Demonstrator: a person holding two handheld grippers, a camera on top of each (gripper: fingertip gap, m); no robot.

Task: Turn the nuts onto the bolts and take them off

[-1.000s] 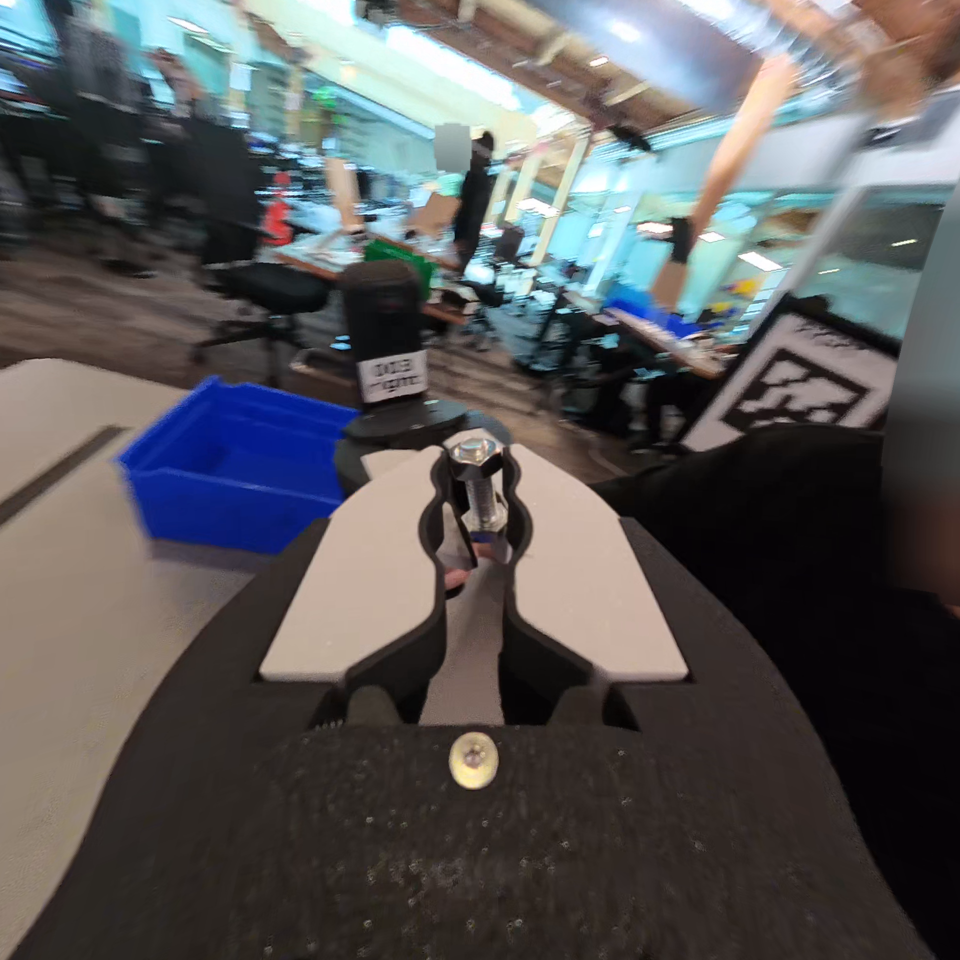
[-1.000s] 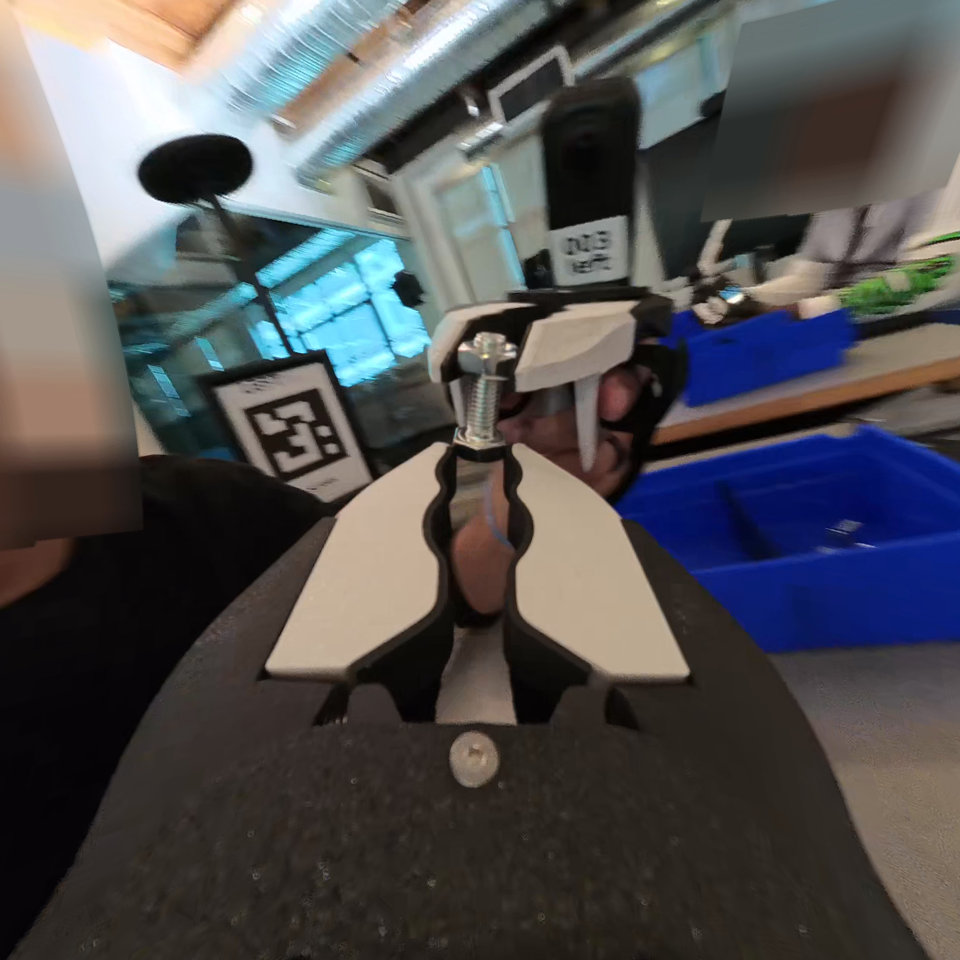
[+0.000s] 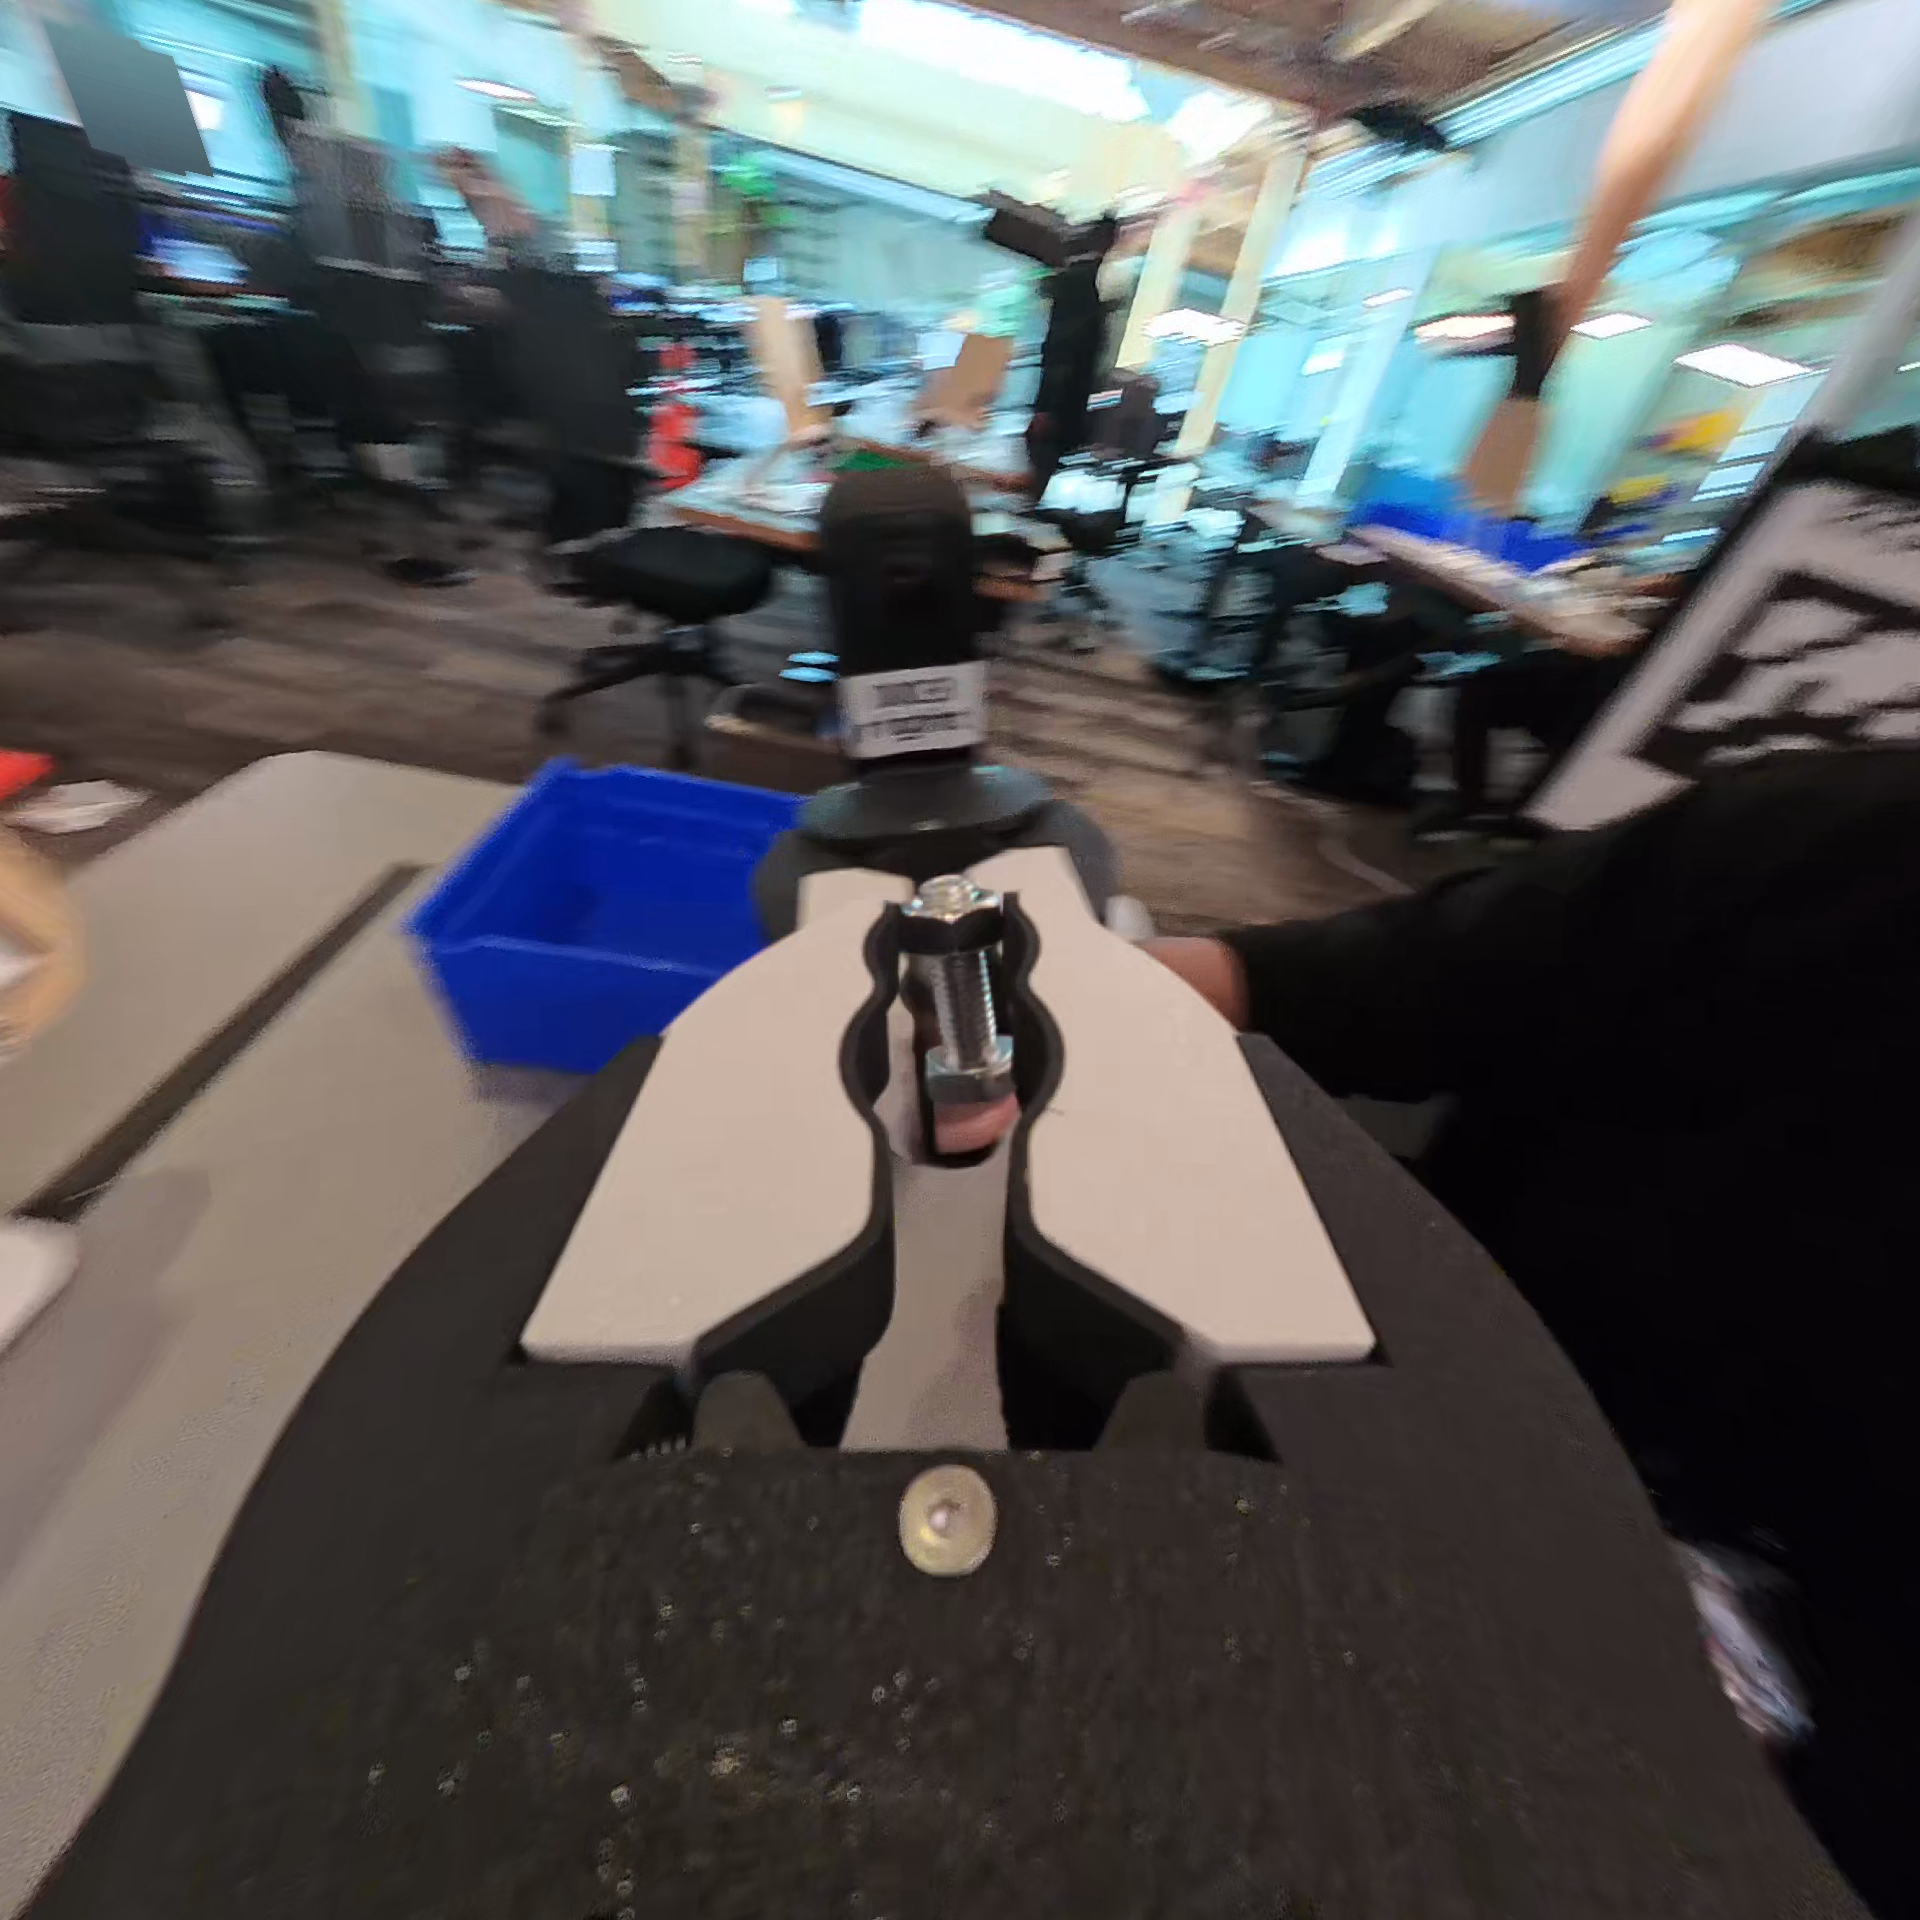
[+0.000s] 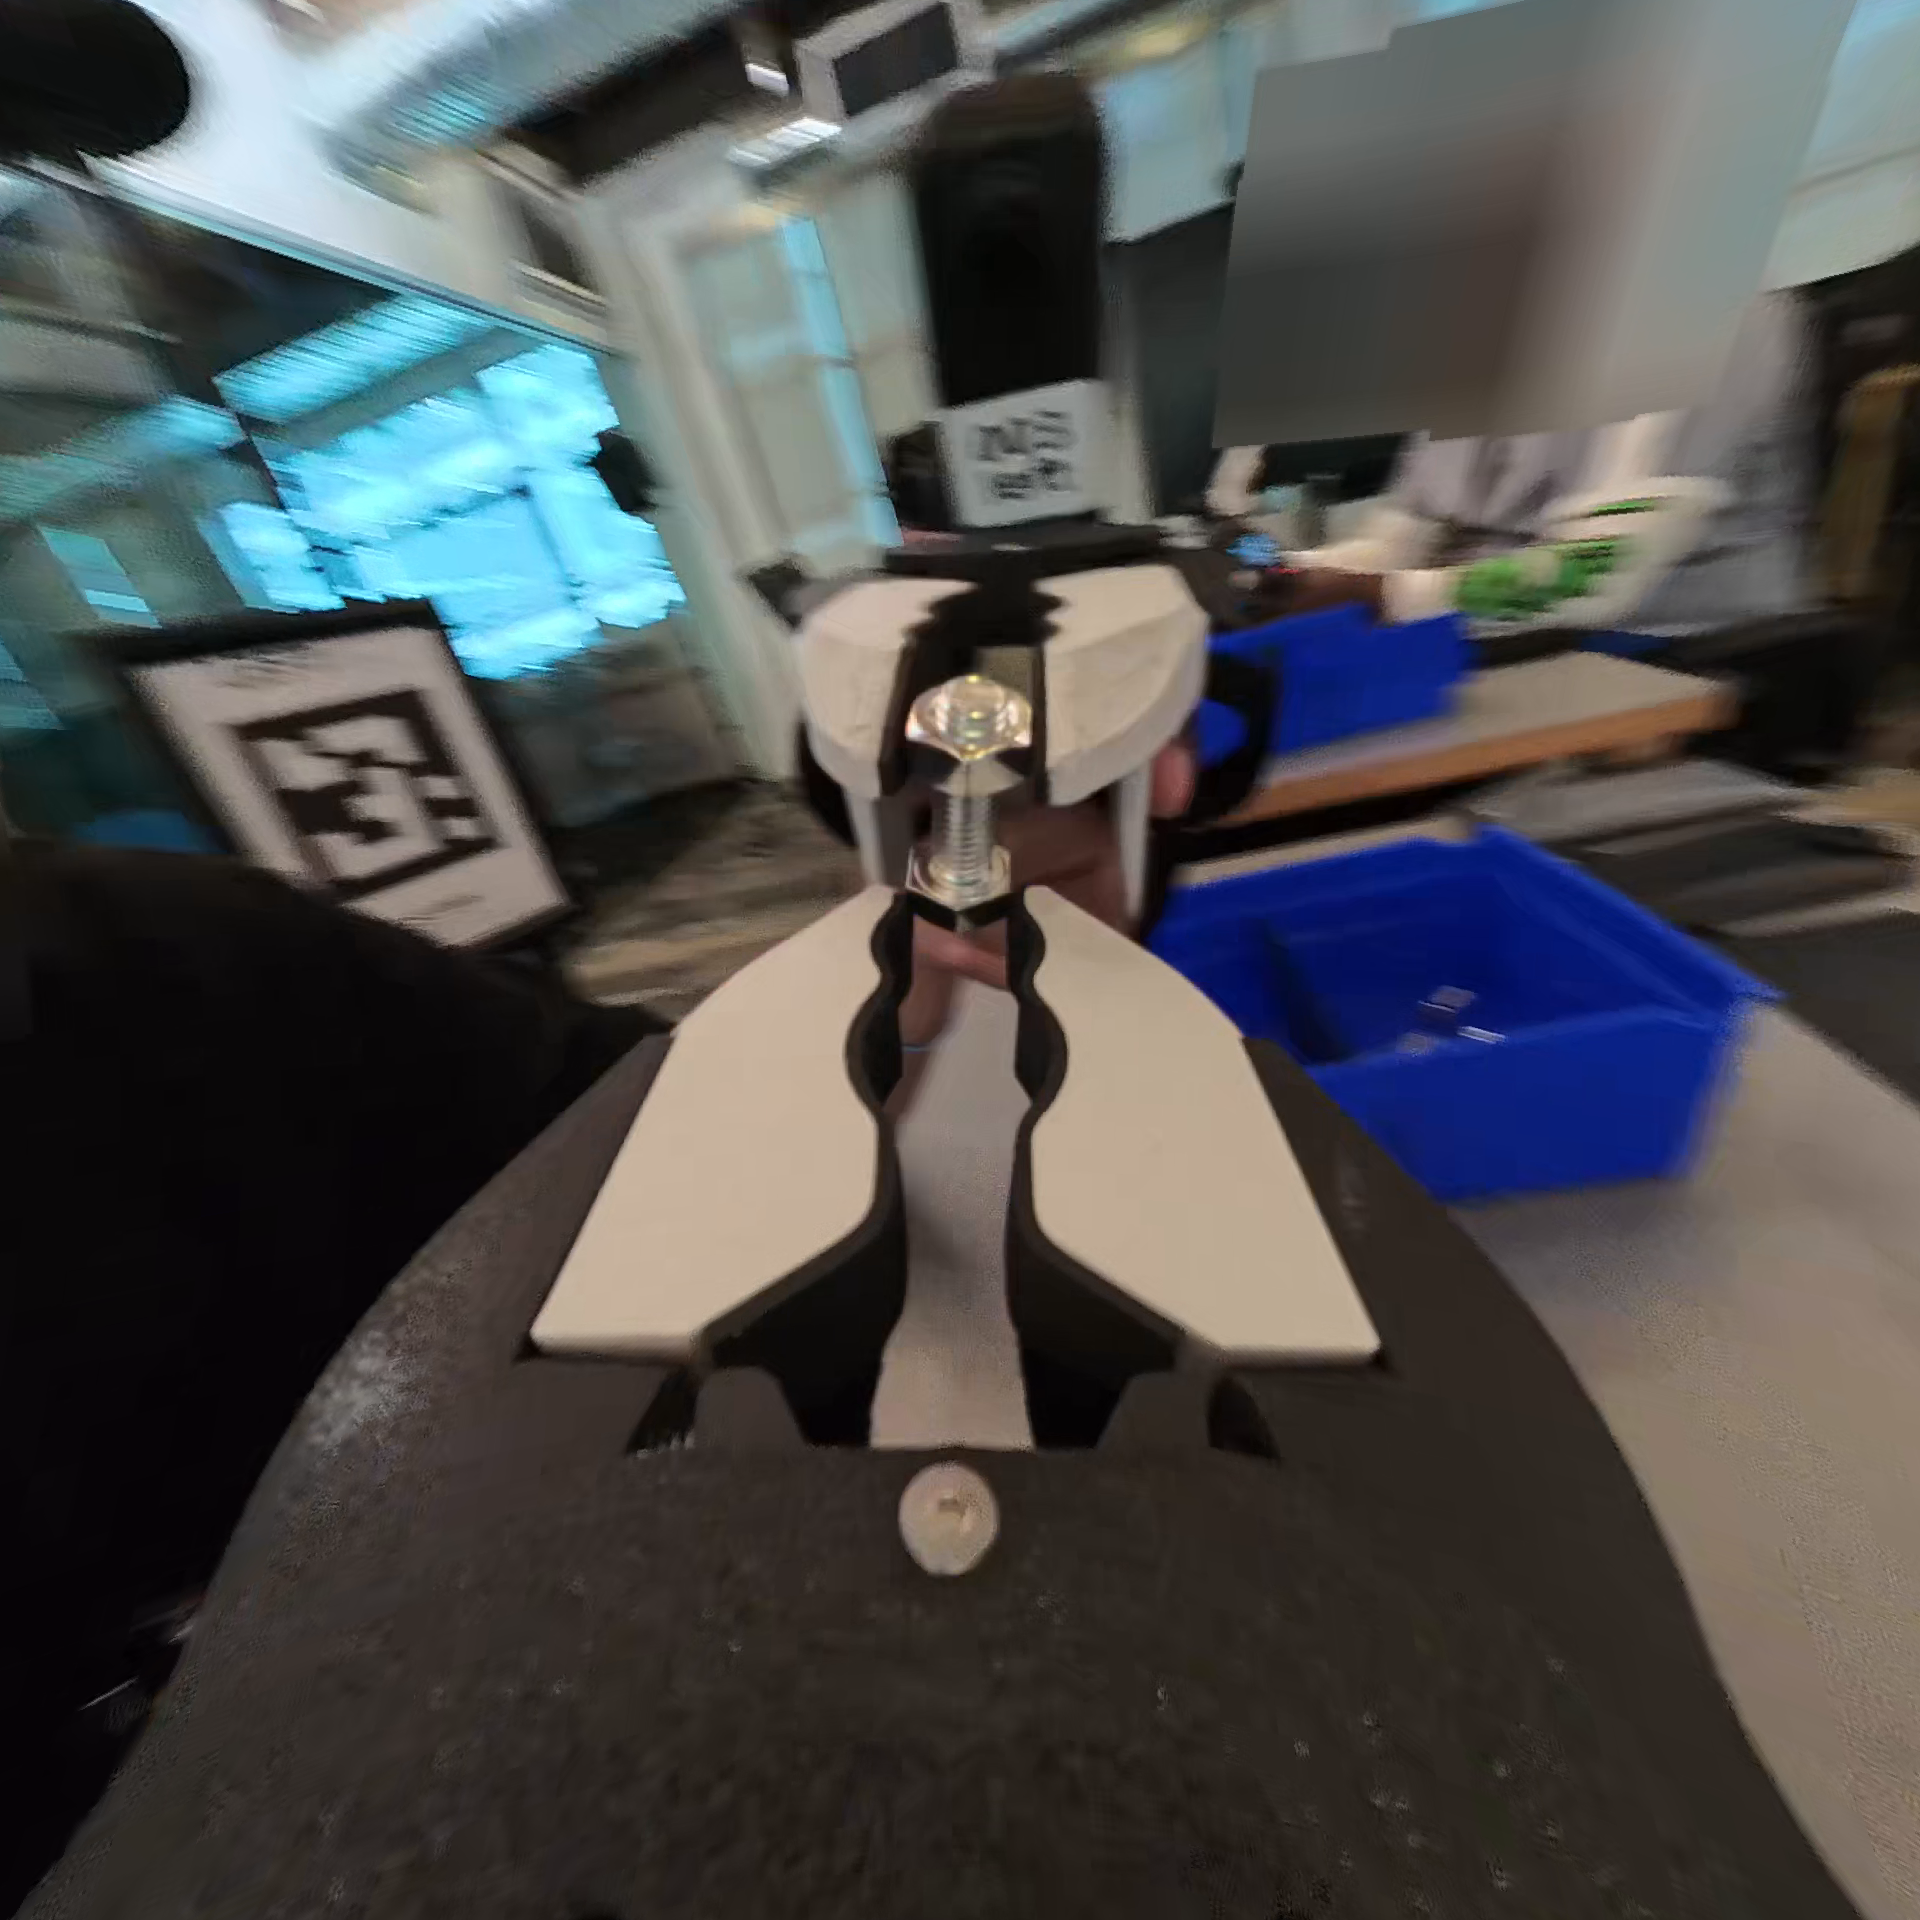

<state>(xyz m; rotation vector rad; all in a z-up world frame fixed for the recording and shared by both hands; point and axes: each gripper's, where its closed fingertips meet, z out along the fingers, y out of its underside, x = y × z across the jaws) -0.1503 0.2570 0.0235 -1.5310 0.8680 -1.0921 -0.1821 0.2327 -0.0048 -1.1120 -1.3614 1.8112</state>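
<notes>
The left gripper point(image 3: 951, 920) is clamped on the head of a bolt point(image 3: 961, 1003), and the right gripper point(image 4: 956, 909), tip to tip with it, pinches the nut point(image 4: 954, 878) partway down the thread, both held in the air above a grey table point(image 3: 260, 1195). Each gripper's camera carries a white label point(image 4: 1023, 452) too blurred to read, and a black-and-white marker board point(image 4: 343, 758) leans behind. A second ago the left gripper sat twisted sideways and now it faces the right one squarely; a blue bin point(image 4: 1558, 1101) with small metal parts stands nearby in a blurred open workroom.
</notes>
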